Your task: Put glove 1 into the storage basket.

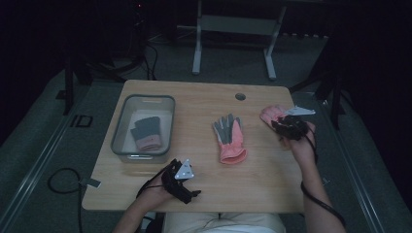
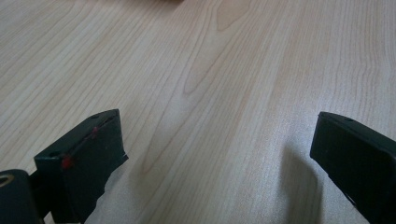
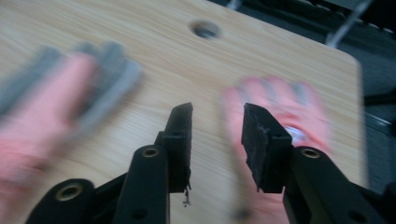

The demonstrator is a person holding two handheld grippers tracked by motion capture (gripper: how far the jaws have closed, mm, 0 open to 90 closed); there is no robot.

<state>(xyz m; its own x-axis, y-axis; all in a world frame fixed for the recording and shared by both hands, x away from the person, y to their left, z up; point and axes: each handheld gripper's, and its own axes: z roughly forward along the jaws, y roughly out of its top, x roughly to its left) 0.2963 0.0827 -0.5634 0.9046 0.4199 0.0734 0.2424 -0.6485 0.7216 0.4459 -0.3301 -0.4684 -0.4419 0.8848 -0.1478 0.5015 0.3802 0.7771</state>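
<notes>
A pink and grey glove [image 1: 229, 136] lies flat at the table's middle, fingers pointing away; it is a blurred shape [image 3: 60, 93] in the right gripper view. A second pink glove [image 1: 271, 114] lies at the right side, partly under my right gripper [image 1: 286, 127]. In the right gripper view that glove [image 3: 285, 105] sits just beyond the right jaw, and my right gripper [image 3: 217, 112] is open by a narrow gap with bare wood in it. My left gripper [image 1: 187, 187] hovers near the front edge. Its jaws [image 2: 217, 126] are spread wide over bare wood.
A clear plastic bin [image 1: 121, 121] stands at the table's left with a grey and pink glove [image 1: 145, 133] inside. A round cable hole [image 1: 240, 96] is near the far edge. Dark floor and a metal table frame [image 1: 197, 53] lie beyond.
</notes>
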